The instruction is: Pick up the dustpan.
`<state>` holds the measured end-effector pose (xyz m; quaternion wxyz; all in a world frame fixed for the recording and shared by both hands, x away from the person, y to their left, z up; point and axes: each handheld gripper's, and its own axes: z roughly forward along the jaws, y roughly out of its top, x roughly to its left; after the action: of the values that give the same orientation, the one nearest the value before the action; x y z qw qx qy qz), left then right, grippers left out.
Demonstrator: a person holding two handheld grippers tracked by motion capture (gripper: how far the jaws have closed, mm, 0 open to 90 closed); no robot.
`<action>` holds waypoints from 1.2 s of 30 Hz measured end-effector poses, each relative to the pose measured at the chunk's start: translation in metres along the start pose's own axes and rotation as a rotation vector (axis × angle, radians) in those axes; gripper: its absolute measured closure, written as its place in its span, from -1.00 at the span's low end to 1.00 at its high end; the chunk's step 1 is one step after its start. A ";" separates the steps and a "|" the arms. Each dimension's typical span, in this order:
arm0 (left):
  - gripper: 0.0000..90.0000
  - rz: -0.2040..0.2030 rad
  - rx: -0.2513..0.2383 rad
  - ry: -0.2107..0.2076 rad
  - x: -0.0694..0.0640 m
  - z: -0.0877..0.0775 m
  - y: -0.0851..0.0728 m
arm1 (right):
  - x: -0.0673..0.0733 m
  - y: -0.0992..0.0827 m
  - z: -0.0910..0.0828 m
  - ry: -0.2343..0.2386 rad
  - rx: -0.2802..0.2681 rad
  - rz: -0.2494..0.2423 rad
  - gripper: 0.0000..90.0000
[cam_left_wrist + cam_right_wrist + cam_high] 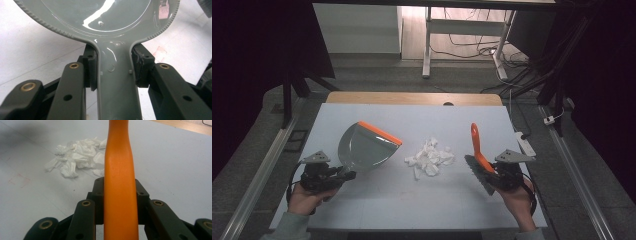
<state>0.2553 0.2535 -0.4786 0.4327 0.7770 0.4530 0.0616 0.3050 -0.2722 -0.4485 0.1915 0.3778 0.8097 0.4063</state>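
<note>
My left gripper (343, 176) had its jaws clamped on the grey handle of the dustpan (364, 146), the handle running straight between them and the pan reaching ahead over the desk (412, 200), its orange lip on the far edge. My right gripper (493, 176) had its jaws pressed against both sides of the brush (478, 154), gripping its orange handle, which rose between them, bristles low beside my hand. The crumpled tissue scraps (429, 157) lay between pan and brush, touching neither.
</note>
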 end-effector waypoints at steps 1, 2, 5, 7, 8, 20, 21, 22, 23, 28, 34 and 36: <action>0.37 0.005 0.000 -0.004 -0.001 0.000 0.000 | 0.000 0.000 0.000 0.000 0.000 0.000 0.57; 0.37 0.006 0.000 -0.005 -0.001 -0.001 0.000 | 0.000 0.000 0.000 0.000 0.000 -0.001 0.57; 0.37 0.019 0.004 -0.016 -0.002 -0.001 0.000 | 0.000 0.000 0.000 0.000 -0.002 -0.001 0.57; 0.37 0.028 0.009 -0.027 -0.003 -0.001 0.000 | 0.000 0.000 0.000 -0.001 -0.003 -0.001 0.57; 0.37 0.033 0.013 -0.032 -0.003 0.000 0.000 | 0.000 0.000 0.000 -0.001 -0.003 0.000 0.57; 0.37 0.104 0.049 -0.083 -0.013 0.007 0.001 | 0.001 -0.001 0.003 0.001 0.006 -0.007 0.57; 0.37 0.107 0.053 -0.087 -0.014 0.008 0.001 | 0.001 -0.001 0.003 0.001 0.006 -0.007 0.57; 0.37 0.108 0.054 -0.090 -0.015 0.009 0.000 | 0.001 -0.001 0.003 0.001 0.006 -0.007 0.57; 0.37 0.114 0.061 -0.093 -0.016 0.011 0.000 | 0.001 -0.001 0.003 0.001 0.006 -0.007 0.57; 0.37 0.131 0.080 -0.108 -0.020 0.014 -0.002 | 0.002 0.000 0.005 0.004 0.008 -0.007 0.57; 0.37 0.191 0.115 -0.157 -0.026 0.014 -0.004 | 0.003 0.002 0.007 0.011 0.007 -0.017 0.57; 0.37 0.212 0.126 -0.170 -0.028 0.015 -0.004 | 0.004 0.003 0.008 0.015 0.007 -0.018 0.57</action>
<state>0.2436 0.2238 -0.4819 0.4109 0.8486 0.3330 0.0127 0.3085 -0.2639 -0.4508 0.1878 0.3682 0.8159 0.4043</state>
